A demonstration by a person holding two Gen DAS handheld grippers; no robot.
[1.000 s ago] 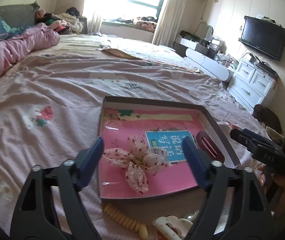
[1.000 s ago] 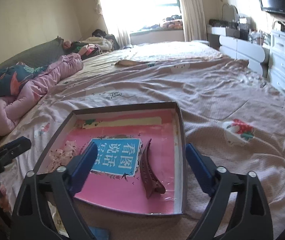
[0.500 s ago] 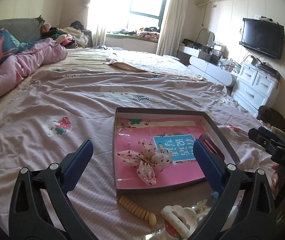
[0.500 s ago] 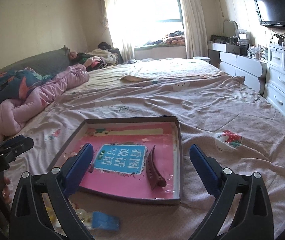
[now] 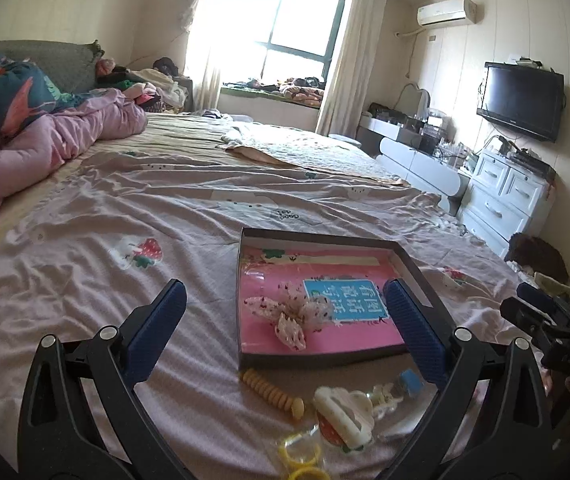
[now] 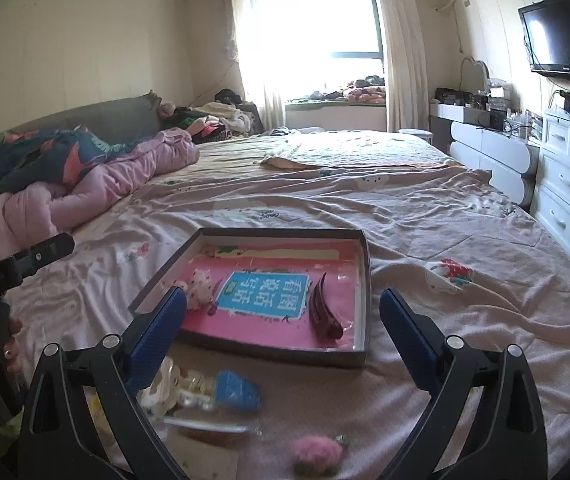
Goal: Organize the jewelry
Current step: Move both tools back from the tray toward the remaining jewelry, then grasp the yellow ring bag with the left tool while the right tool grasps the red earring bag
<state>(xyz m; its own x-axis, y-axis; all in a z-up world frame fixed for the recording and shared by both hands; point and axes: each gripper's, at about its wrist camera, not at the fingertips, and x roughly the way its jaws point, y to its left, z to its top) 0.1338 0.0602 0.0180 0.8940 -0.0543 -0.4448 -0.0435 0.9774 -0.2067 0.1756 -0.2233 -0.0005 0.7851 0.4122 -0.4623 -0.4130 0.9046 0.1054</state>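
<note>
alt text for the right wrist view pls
An open, empty right claw hovers over a bed, facing a shallow box that holds a dark red hair clip and a floral bow. More hair accessories lie loose nearer the camera.

We see a wide bed (image 5: 133, 216) under a wrinkled pale pink sheet, and straight ahead of the left claw (image 5: 285, 332) a shallow dark-walled box tray (image 5: 317, 236) lies flat on it. Nearer to us than the tray, between that claw's fingers, a yellow coil hair tie (image 5: 273, 392), a white hair claw clip (image 5: 345, 416), a small blue piece (image 5: 411, 381) and yellow rings (image 5: 301, 456) rest on the sheet. Far off to the claw's left, a rumpled pink quilt (image 5: 45, 152) lies heaped on the bed, and a beige blanket (image 5: 317, 152) is spread flat well beyond the tray.
</note>
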